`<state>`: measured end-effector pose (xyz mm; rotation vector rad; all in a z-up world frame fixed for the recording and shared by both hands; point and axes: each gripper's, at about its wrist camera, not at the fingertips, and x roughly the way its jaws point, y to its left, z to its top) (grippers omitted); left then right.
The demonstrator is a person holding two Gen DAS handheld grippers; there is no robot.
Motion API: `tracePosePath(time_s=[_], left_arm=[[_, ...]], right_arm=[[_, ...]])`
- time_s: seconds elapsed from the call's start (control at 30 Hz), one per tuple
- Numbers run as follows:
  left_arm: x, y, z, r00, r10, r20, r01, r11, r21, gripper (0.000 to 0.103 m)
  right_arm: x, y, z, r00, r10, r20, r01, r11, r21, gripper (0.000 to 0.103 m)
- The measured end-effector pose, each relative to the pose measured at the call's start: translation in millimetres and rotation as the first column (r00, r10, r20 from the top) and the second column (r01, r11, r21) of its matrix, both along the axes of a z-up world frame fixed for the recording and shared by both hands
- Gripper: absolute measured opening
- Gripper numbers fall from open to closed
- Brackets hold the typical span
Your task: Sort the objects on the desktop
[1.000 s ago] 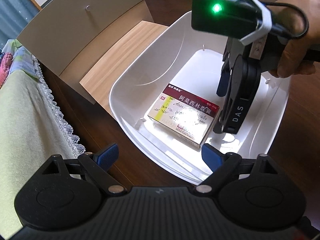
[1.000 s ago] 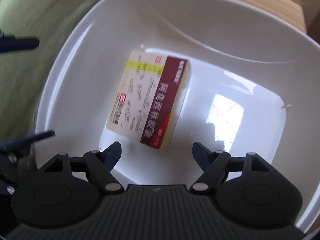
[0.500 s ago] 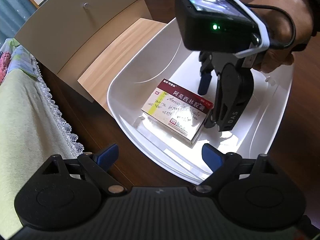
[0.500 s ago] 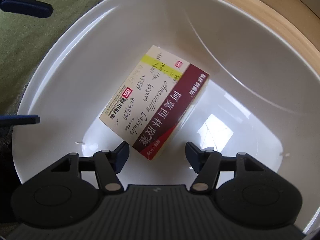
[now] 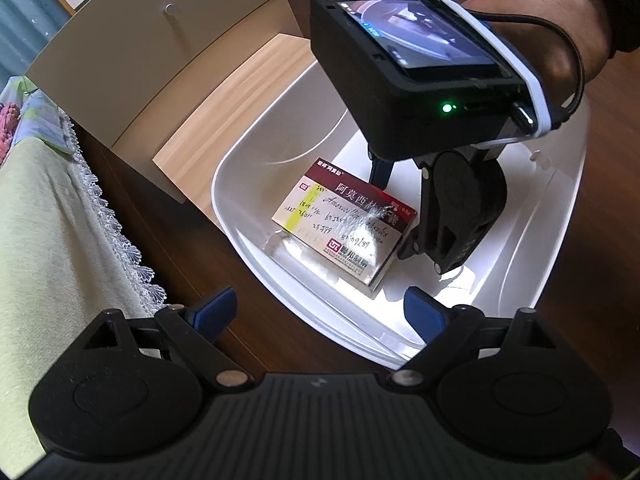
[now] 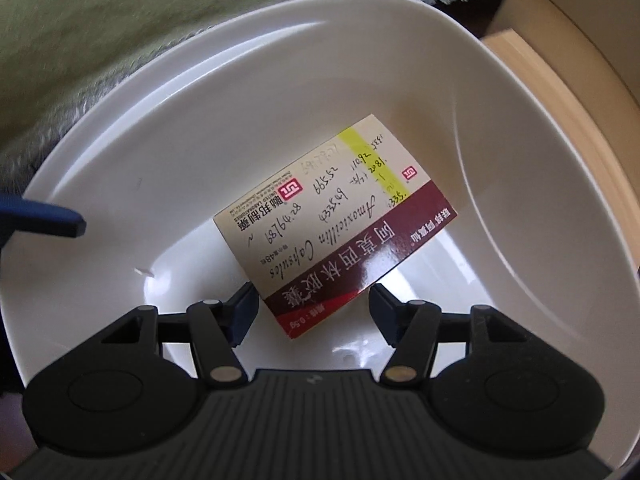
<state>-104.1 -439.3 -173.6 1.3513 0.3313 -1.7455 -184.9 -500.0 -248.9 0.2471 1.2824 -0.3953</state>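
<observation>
A medicine box (image 5: 344,220), cream with a maroon band and handwriting on it, lies inside the white plastic bin (image 5: 224,184). My right gripper (image 5: 394,216) reaches steeply down into the bin, held by a hand (image 5: 540,12). In the right wrist view its blue pads (image 6: 244,312) press on the two long sides of the box (image 6: 332,224) at its near end, so the right gripper (image 6: 312,308) is shut on it. The far end of the box rests near the bin floor (image 6: 120,120). My left gripper (image 5: 318,300) hovers open over the bin's near rim with nothing between its fingers.
A green cloth with a lace edge (image 5: 48,220) covers the surface left of the bin. A light wooden board and a beige drawer front with a knob (image 5: 172,10) stand behind it. Dark wooden tabletop (image 5: 180,248) shows around the bin.
The right gripper rolled, moved over the box's end and narrowed its jaws until the pads met the box. The left gripper stayed where it was, still open.
</observation>
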Motion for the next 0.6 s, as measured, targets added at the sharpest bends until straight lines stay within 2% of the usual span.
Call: tracePosePath(time_s=[0.2, 0.6], left_arm=[[0.4, -1.1, -1.2, 1.000, -0.003, 0.003, 0.003, 1.000, 0.007, 0.092], [-0.8, -2.1, -2.6, 1.000, -0.006, 0.006, 0.006, 1.000, 0.019, 0.092]], right_arm=[[-0.7, -2.1, 1.4, 1.000, -0.005, 0.018, 0.005, 1.000, 0.013, 0.058], [-1.8, 7.0, 7.3, 0.995, 0.096, -0.009, -0.096, 0.994, -0.049, 0.057]])
